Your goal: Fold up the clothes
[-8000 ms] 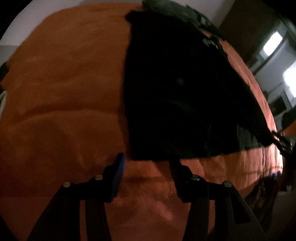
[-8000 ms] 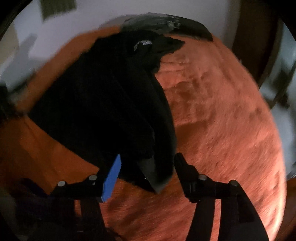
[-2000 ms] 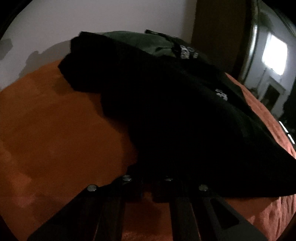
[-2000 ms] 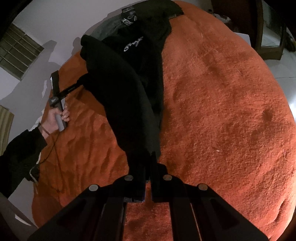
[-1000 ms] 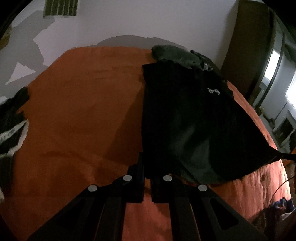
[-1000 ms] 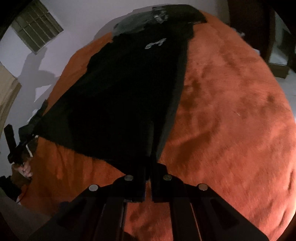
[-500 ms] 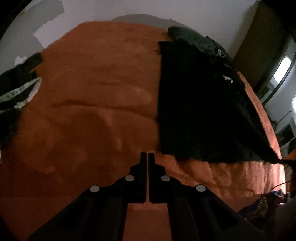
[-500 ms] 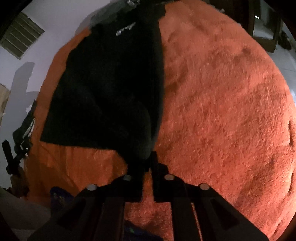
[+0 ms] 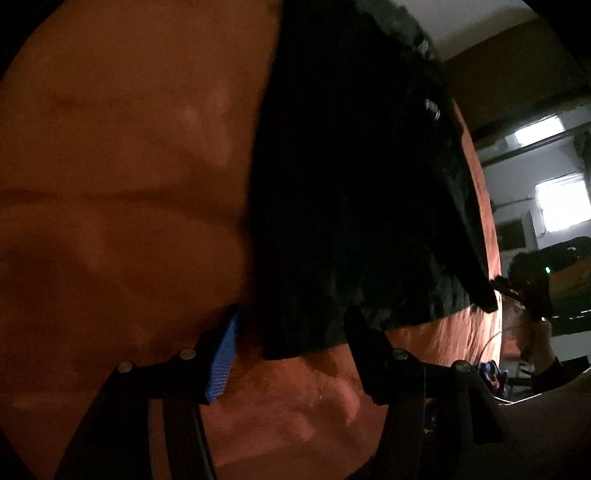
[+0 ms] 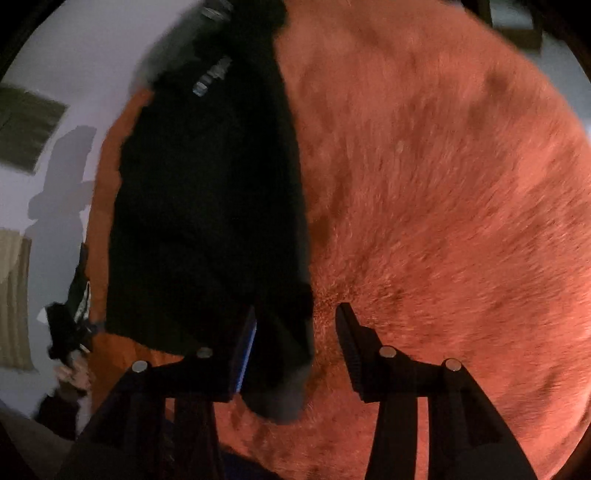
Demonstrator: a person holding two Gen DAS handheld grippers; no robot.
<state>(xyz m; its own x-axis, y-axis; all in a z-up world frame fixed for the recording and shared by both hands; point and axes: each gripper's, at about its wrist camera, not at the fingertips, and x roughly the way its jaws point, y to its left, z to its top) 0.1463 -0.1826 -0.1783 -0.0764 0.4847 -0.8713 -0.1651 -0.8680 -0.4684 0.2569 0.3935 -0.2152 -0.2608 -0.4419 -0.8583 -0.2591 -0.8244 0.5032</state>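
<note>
an orange fuzzy blanket (image 10: 443, 192) covers the bed and fills most of both views, running under and far beyond the fingers on every side. on it lies a black garment (image 9: 351, 192), spread flat and long, reaching away from both pairs of fingers toward a darker heap of clothes (image 9: 406, 26) at its far end, blurred and hard to make out. small pale lettering (image 10: 212, 75) shows on the black cloth well beyond the right fingers.

the left gripper (image 9: 291, 323) points steeply down at the near edge of the garment. its jaws have just been opening and now stand wide apart; the near left corner of the cloth lies on the blanket between them, and neither pad presses on it. the blue pad (image 9: 223, 358) of one finger sits just beside the cloth's left edge.

the right gripper (image 10: 295, 321) also points steeply down, its jaws likewise just opening and now apart. the garment's near right corner (image 10: 284, 384), a thicker doubled fold, lies between them close to the blue-padded finger, released, with bare blanket before the other finger.

off past the left fingers' right side, the person's hand on the other tool shows dimly at the bed's edge, too dark to detail.
</note>
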